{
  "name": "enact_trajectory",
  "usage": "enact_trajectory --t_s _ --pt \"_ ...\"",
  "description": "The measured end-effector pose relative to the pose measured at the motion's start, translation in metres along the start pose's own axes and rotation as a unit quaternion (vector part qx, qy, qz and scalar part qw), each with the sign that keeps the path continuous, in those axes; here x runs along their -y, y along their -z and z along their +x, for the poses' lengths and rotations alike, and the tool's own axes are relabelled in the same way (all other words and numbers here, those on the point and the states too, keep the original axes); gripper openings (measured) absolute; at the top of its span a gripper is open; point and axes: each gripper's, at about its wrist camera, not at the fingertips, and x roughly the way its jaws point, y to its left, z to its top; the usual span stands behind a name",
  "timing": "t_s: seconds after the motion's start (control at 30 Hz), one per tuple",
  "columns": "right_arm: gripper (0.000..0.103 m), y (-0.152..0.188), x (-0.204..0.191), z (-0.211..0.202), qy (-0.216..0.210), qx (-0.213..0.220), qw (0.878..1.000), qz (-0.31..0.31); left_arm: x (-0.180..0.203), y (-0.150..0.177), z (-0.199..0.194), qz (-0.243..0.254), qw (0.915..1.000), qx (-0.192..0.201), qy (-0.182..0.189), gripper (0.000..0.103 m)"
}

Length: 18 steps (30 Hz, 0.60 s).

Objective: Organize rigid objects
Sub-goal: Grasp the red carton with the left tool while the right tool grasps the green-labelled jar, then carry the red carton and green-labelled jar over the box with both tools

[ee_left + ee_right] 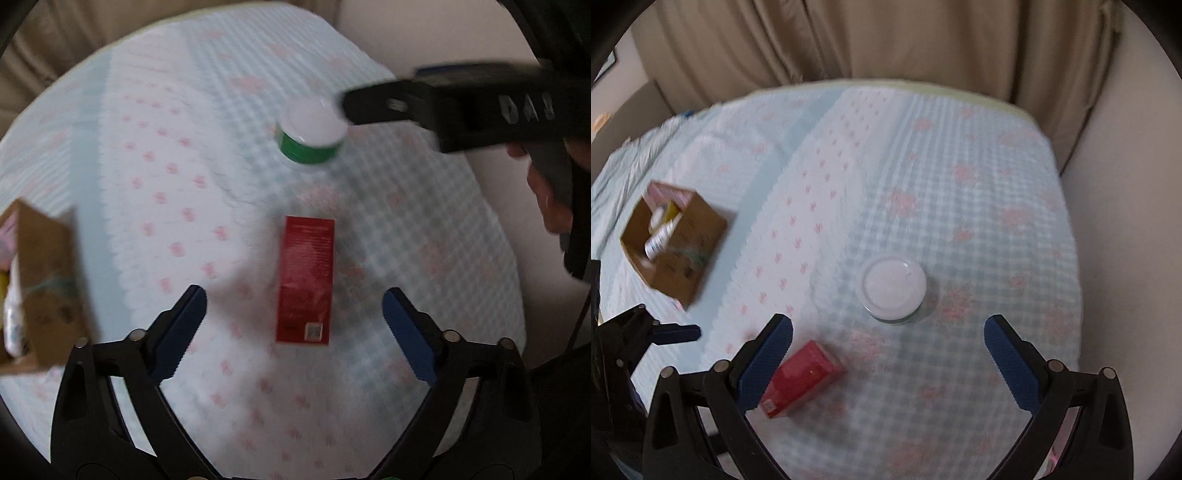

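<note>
The left gripper (294,321) is wide open and holds nothing; its two blue fingers (181,332) stand on either side of the red box (306,280), above it and not touching it. The red box lies flat on the bench (166,110), which is covered with a light blue checked cloth (406,229) with pink marks, and its long side points away from the left wrist camera. Beyond the box stands a jar (312,129) with a white lid and a green body, upright on the cloth. In the left wrist view the right gripper (345,103) comes in from the right side and its tip is just beside the jar lid; I cannot tell from this view if it touches. In the right wrist view the right gripper (888,334) is also wide open and empty, and the jar (891,288) sits between and a little ahead of its fingers, apart from both. The red box (801,380) is near the inner finger (764,365) of the right gripper, partly hidden behind it. At the left side of the bench stands an open cardboard box (683,251) with some small bottles and packs inside; they are too blurred to name. The left gripper (679,332) shows at the left edge of that view. Beige curtains (886,37) hang behind the bench.
</note>
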Motion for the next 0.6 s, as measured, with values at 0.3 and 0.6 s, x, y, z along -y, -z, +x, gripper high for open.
enact_trajectory --t_s 0.3,0.6 --pt "0.103 -0.017 0.007 0.096 -0.021 -0.108 0.993 -0.035 0.008 -0.015 0.066 0.037 0.9975 -0.06 -0.001 0.074" --pt "0.075 -0.026 0.002 0.138 -0.04 -0.146 0.987 -0.057 0.01 -0.025 0.09 0.059 0.9934 -0.098 0.009 0.039"
